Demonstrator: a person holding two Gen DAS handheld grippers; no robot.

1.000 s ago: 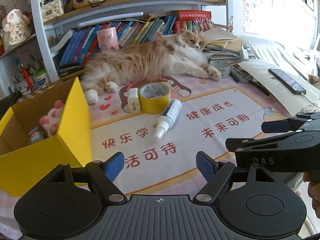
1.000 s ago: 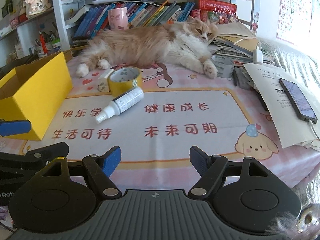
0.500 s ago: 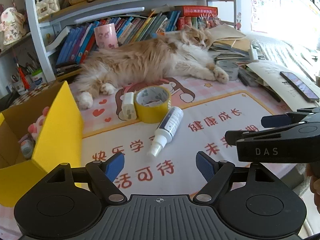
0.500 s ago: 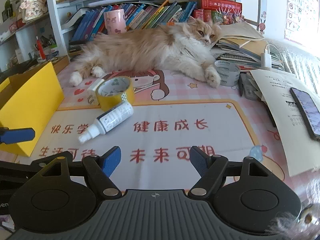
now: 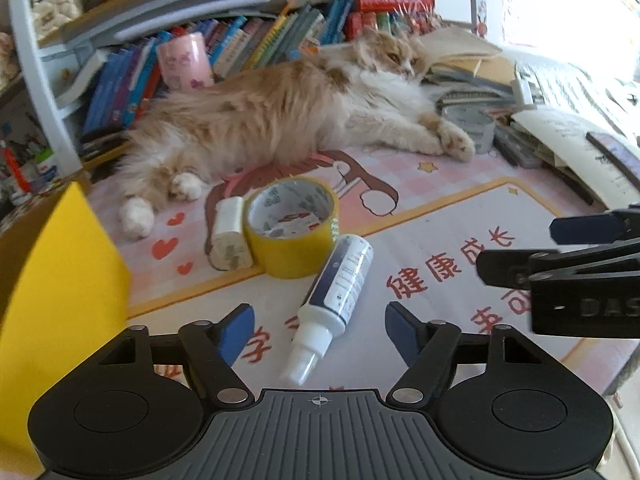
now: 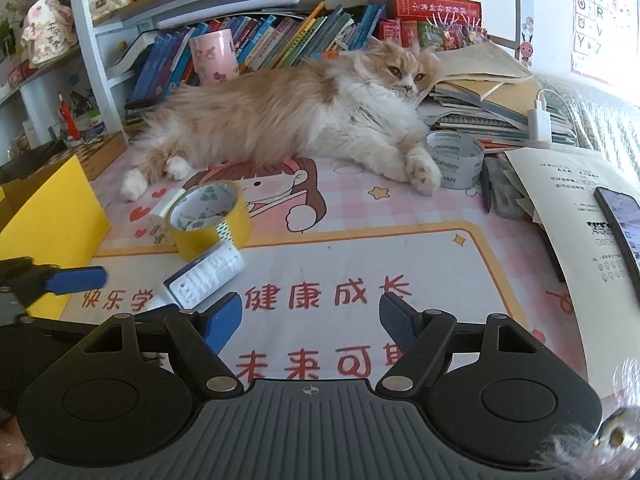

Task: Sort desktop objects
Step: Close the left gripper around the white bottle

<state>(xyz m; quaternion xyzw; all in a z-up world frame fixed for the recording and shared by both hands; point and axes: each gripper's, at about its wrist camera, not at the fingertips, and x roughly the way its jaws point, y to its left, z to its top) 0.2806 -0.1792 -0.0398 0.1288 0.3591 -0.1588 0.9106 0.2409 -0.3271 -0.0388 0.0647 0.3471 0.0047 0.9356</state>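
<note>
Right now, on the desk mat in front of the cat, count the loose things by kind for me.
Tape rolls: 2, the yellow roll and the grey roll by the cat's paw
Spray bottles: 1, the white bottle lying on its side
Erasers: 1, the white block beside the yellow roll
Total: 4

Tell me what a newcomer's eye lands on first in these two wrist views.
A long-haired orange-and-white cat sprawls across the back of the desk in front of the bookshelf. Nearer, on the pink cartoon desk mat, a yellow tape roll stands beside a white spray bottle lying on its side between the fingers of the left gripper, whose jaws are closing but not yet touching it. A yellow box sits at the left edge.
</note>
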